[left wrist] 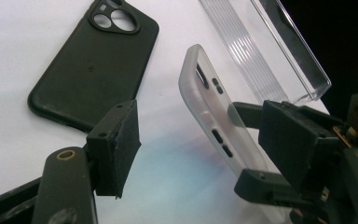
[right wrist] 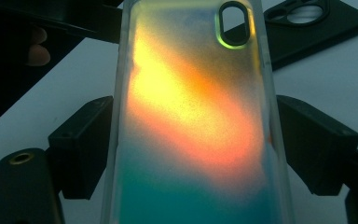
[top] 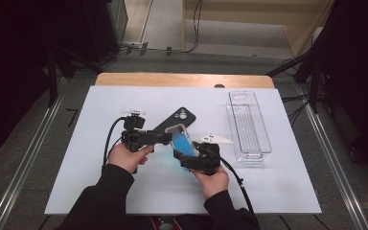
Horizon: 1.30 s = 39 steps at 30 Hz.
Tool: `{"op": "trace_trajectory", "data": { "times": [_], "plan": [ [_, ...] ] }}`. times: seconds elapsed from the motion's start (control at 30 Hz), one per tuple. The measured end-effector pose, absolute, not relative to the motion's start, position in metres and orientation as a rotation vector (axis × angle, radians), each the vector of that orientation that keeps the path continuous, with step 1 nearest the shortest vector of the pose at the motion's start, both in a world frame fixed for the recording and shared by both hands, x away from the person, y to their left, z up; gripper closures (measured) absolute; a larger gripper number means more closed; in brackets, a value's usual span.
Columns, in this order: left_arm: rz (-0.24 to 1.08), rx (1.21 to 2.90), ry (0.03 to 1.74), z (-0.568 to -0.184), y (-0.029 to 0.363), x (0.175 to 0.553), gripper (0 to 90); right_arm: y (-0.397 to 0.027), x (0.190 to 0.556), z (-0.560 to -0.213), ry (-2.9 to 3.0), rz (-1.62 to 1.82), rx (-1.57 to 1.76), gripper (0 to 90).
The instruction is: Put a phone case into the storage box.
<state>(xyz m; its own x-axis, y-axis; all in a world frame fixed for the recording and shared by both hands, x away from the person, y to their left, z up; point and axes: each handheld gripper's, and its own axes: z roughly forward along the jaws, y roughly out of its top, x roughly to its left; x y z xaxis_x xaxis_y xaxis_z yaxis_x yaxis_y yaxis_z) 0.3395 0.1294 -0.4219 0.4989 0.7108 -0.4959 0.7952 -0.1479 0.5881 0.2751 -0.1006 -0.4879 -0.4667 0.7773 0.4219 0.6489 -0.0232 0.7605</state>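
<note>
Gripping translucent phone case (right wrist: pixel 193 121), right claw (right wrist: pixel 193 154) clamped.

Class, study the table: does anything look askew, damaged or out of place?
Nothing stands out. The black phone case lies flat, the clear plastic tray sits upright, and the right gripper holds the iridescent translucent phone case.

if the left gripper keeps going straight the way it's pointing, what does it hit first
Most likely the translucent phone case, held up edge-on in the right gripper. The left gripper points across at it with open jaws, and the case sits just ahead between them. The black case lies off to the side on the table.
</note>
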Motion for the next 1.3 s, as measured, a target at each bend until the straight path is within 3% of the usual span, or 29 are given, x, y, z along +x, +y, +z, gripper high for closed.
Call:
{"op": "trace_trajectory", "data": {
  "times": [0.37,0.7,1.17,1.3],
  "plan": [
    [-0.162,1.844,1.313,-0.426,0.126,0.349,42.3,-0.095,0.273,-0.488,2.089,1.526,1.519,14.8],
    [-0.259,1.775,1.344,-0.428,0.124,0.351,74.2,-0.091,0.270,-0.486,2.080,1.561,1.481,14.8],
    [-0.361,1.692,1.346,-0.430,0.130,0.351,80.9,-0.087,0.272,-0.487,2.117,1.518,1.412,13.6],
    [-0.352,1.686,1.342,-0.428,0.132,0.350,80.9,-0.091,0.276,-0.485,2.158,1.576,1.360,0.0]
  ]
}}
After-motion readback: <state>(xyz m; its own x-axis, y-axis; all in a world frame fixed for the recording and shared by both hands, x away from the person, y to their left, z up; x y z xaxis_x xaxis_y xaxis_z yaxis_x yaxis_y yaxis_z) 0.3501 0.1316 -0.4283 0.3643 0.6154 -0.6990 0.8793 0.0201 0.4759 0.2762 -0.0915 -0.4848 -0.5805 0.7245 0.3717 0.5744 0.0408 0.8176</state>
